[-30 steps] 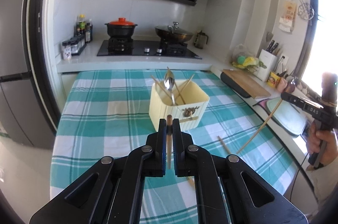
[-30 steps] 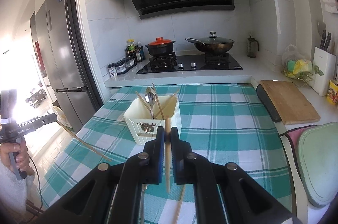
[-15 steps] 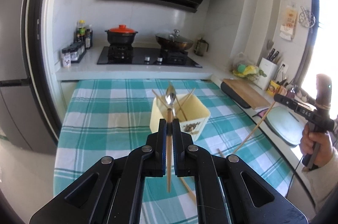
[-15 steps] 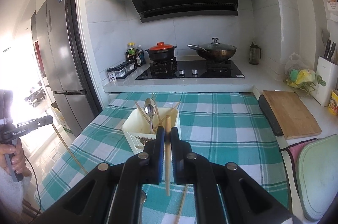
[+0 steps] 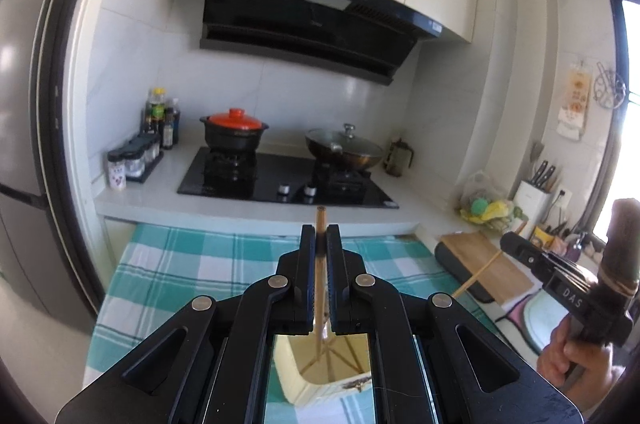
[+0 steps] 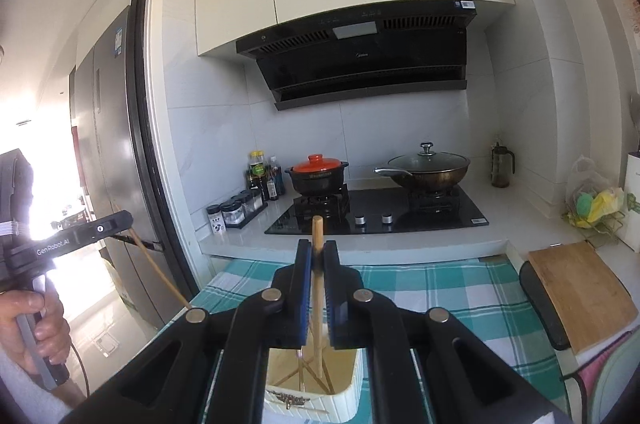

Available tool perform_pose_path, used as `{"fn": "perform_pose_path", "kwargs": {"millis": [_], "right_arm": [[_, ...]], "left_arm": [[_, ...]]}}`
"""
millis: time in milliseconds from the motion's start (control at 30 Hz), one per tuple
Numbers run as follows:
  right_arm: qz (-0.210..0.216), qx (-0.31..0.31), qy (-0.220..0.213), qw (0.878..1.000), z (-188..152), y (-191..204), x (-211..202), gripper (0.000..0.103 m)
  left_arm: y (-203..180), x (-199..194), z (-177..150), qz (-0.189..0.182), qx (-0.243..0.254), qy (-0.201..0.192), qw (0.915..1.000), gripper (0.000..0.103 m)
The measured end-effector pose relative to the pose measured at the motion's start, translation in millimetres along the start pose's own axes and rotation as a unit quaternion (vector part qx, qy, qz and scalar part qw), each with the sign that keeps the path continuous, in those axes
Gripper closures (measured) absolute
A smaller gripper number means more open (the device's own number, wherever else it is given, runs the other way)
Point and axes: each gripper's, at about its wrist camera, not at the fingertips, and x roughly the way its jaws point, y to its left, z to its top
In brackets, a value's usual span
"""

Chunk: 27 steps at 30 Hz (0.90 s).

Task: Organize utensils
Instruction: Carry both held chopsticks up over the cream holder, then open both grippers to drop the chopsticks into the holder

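My left gripper [image 5: 320, 238] is shut on a wooden chopstick [image 5: 319, 220] that hangs down into the cream utensil holder [image 5: 312, 390] just below the fingers. My right gripper [image 6: 317, 252] is shut on another wooden chopstick [image 6: 317, 228] whose lower end is inside the same holder [image 6: 316, 402]. Several chopsticks lean inside the holder. The right gripper also shows at the right of the left wrist view [image 5: 510, 244], the left gripper at the left of the right wrist view [image 6: 124, 218].
The holder stands on a table with a teal checked cloth [image 6: 440, 288]. Behind it is the stove counter with a black pot with a red lid [image 6: 318, 176] and a lidded wok [image 6: 428, 168]. A wooden cutting board [image 6: 580, 292] lies at the right.
Both grippers have risen and moved forward over the holder, so each chopstick now hangs with its lower end inside it. The view has tilted up toward the hood.
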Motion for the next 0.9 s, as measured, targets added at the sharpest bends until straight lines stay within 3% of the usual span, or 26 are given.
{"fn": "perform_pose_path", "kwargs": {"millis": [167,300,367,433,500,567,700,833,900], "right_arm": [[0.019,0.002,0.139,0.990,-23,-5,82,0.097],[0.020,0.003,0.201,0.979,-45,-8,127,0.097],[0.020,0.000,0.211,0.977,-52,-7,141,0.095],[0.014,0.002,0.209,0.978,-57,-6,148,0.089],[0.005,0.000,0.199,0.980,-59,-4,148,0.046],[-0.005,-0.008,0.180,0.984,-61,-2,138,0.043],[-0.018,-0.023,0.177,0.984,-73,4,106,0.043],[-0.047,-0.043,0.174,0.983,-91,12,60,0.042],[-0.059,-0.058,0.174,0.981,-102,17,37,0.037]], "left_arm": [[11,75,-23,0.009,-0.021,0.120,0.9925,0.100],[15,113,-44,0.012,-0.032,0.175,0.9840,0.099],[11,125,-51,0.011,-0.029,0.191,0.9811,0.099],[9,131,-57,0.012,-0.029,0.200,0.9793,0.090],[8,130,-59,0.012,-0.034,0.207,0.9778,0.049],[8,120,-62,0.015,-0.029,0.197,0.9798,0.037],[7,91,-81,0.022,0.007,0.213,0.9767,0.031],[8,47,-119,0.034,0.041,0.226,0.9727,0.023],[10,24,-142,0.041,0.051,0.230,0.9710,0.022]]}}
